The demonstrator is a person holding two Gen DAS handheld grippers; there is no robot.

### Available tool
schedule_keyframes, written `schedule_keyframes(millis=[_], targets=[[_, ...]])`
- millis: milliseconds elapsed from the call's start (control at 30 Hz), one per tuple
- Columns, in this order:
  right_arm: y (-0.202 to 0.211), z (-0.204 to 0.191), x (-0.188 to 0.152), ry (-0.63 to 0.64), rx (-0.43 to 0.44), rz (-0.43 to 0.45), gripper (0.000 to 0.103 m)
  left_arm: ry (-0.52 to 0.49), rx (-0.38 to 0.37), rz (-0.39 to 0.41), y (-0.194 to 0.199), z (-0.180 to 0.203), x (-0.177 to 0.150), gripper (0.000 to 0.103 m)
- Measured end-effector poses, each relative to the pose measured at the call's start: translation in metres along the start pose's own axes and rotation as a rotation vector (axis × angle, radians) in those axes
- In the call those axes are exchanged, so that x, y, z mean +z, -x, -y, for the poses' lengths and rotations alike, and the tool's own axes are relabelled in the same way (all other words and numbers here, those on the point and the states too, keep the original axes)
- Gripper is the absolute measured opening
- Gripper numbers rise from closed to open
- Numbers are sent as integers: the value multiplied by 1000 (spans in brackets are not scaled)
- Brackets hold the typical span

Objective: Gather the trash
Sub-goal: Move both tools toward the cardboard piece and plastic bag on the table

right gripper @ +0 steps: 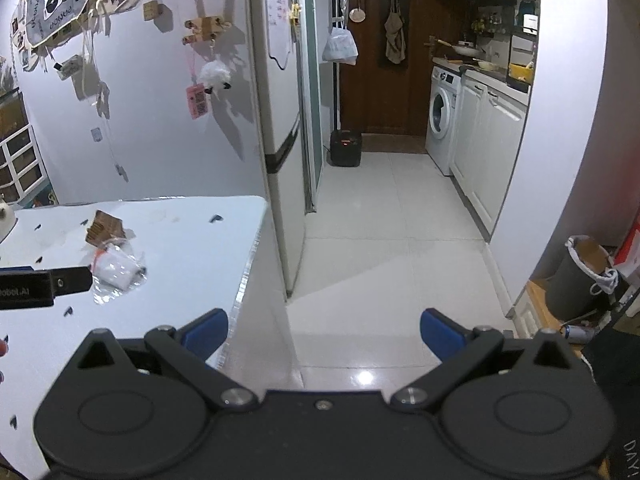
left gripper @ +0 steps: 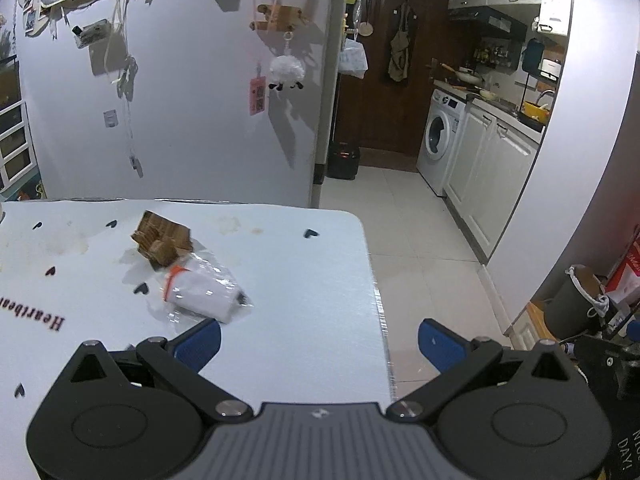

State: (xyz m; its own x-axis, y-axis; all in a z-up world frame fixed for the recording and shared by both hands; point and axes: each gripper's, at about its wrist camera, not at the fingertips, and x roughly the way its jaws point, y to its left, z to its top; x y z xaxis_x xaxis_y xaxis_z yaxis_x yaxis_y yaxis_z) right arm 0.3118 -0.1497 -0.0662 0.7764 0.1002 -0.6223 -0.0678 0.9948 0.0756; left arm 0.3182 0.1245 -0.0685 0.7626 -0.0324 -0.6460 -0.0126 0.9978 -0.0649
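On the white table (left gripper: 304, 280) lie a crumpled brown cardboard piece (left gripper: 162, 240) and, just in front of it, a clear plastic wrapper with white contents and an orange tie (left gripper: 204, 298). My left gripper (left gripper: 319, 344) hovers open over the table's near right part; its left fingertip is just short of the wrapper. My right gripper (right gripper: 324, 332) is open past the table's right edge, above the floor, holding nothing. In the right wrist view the cardboard piece (right gripper: 105, 229) and wrapper (right gripper: 117, 270) show at left, with the left gripper's black body beside them. A dark trash bin (right gripper: 580, 276) with a white liner stands on the floor at right.
A white wall with hanging decorations backs the table (right gripper: 168, 248). A fridge (right gripper: 280, 120) stands beside the table's far right corner. Tiled floor (right gripper: 380, 240) leads to a kitchen with a washing machine (right gripper: 442, 118) and white cabinets. A small black heater (right gripper: 346, 147) sits by the door.
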Motion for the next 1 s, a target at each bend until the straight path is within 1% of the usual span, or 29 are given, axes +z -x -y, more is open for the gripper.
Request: schedule_keyframes(millis=[233, 500, 600, 800, 1000], targets=[[-16, -72, 11, 0, 6, 17, 103, -11, 1, 2, -8, -69, 10, 103], [-47, -147, 31, 27, 33, 20, 103, 30, 39, 6, -25, -146, 27, 103], [-61, -169, 40, 37, 43, 18, 103, 34, 60, 8, -36, -173, 35, 103], [-94, -209, 56, 55, 91, 8, 103, 25, 70, 4, -64, -212, 52, 103], [-133, -238, 65, 76, 164, -20, 103, 13, 42, -15, -107, -240, 68, 103]])
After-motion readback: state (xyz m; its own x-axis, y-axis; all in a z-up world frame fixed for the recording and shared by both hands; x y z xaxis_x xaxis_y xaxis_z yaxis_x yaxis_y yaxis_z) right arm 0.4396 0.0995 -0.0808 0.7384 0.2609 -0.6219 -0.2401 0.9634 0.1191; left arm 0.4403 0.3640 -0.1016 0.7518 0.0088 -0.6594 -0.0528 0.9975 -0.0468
